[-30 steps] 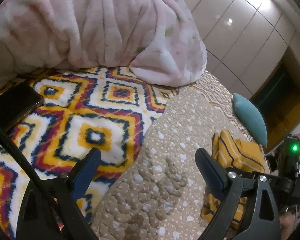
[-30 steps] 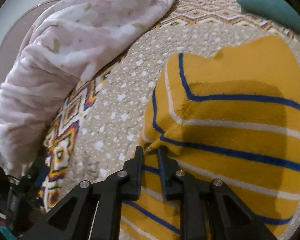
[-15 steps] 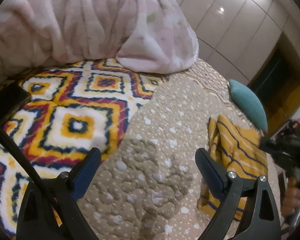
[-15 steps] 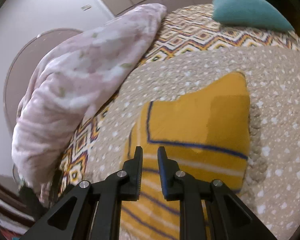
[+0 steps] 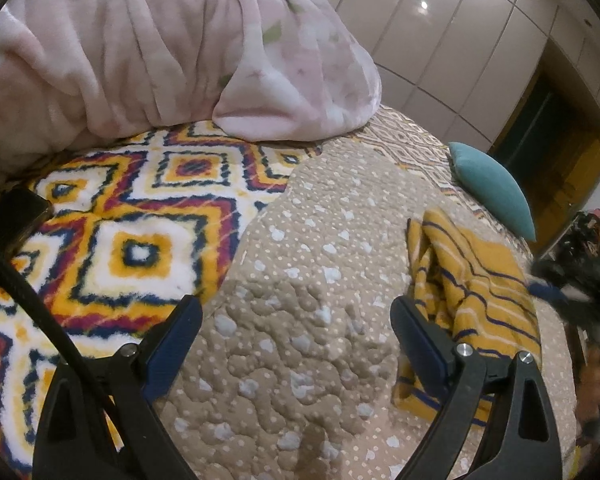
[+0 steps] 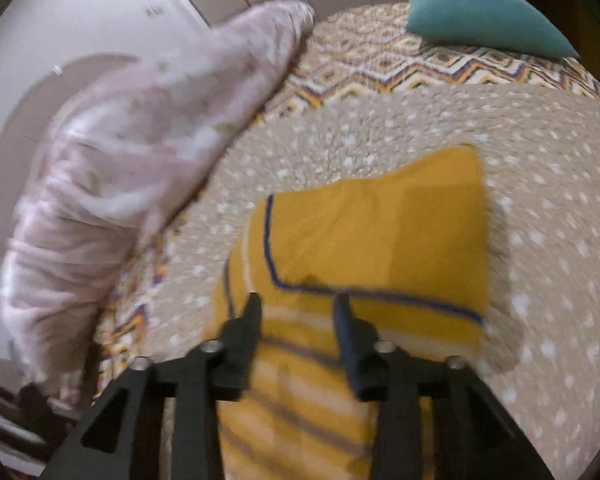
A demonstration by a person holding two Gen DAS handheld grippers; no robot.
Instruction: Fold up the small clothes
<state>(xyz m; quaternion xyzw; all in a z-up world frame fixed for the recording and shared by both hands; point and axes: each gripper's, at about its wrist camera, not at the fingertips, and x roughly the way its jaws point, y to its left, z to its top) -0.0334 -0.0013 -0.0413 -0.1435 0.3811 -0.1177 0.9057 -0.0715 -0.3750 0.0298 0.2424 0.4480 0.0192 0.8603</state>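
A small mustard-yellow garment with navy and white stripes (image 6: 380, 240) lies folded on the tan dotted quilt (image 6: 540, 140). My right gripper (image 6: 298, 306) hovers over its near striped part, jaws opening, with nothing between them; the cloth lies below. In the left wrist view the same garment (image 5: 472, 280) lies to the right, bunched along its left edge. My left gripper (image 5: 296, 316) stands wide open above the bare quilt (image 5: 300, 240), left of the garment and apart from it. The right gripper (image 5: 556, 292) shows as a dark blur at the garment's right edge.
A big pink fleece blanket (image 5: 160, 48) is heaped at the back left. A bright diamond-patterned blanket (image 5: 132, 220) covers the left of the bed, with a dark phone (image 5: 12, 220) on it. A teal pillow (image 5: 492, 188) lies at the far right; wardrobe doors (image 5: 460, 40) stand behind.
The right gripper let go of the garment's edge, drew up and back, and its jaws spread. The garment now lies flat and folded. The left gripper shifted slightly right over the quilt.
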